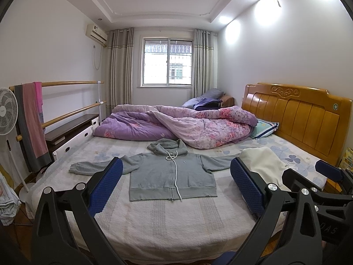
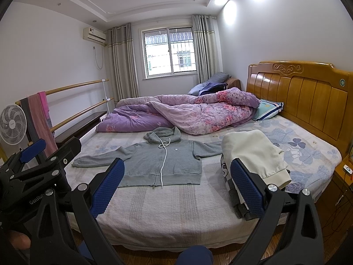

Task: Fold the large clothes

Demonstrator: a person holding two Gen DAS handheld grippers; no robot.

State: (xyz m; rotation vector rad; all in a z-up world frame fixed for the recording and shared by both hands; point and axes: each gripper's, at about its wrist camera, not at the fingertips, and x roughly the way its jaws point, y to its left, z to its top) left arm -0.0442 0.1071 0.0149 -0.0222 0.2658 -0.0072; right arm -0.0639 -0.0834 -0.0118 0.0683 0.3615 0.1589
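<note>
A grey zip-up hoodie (image 1: 172,174) (image 2: 163,165) lies flat on the bed, front up, sleeves spread to both sides, hood toward the quilt, a white drawstring running down its front. My left gripper (image 1: 176,176) hangs open above the near edge of the bed, well short of the hoodie, with nothing between its blue pads. My right gripper (image 2: 177,176) is also open and empty, to the right of the left one. A folded cream garment (image 1: 262,165) (image 2: 253,154) sits on a pile to the right of the hoodie, covering the end of the hoodie's right sleeve.
A rumpled purple floral quilt (image 1: 176,128) (image 2: 181,114) fills the far half of the bed. The wooden headboard (image 1: 297,114) stands at the right, a pillow (image 2: 268,109) beside it. At the left are a fan (image 1: 7,112), wooden rails with hanging towels (image 1: 30,121) and a low cabinet.
</note>
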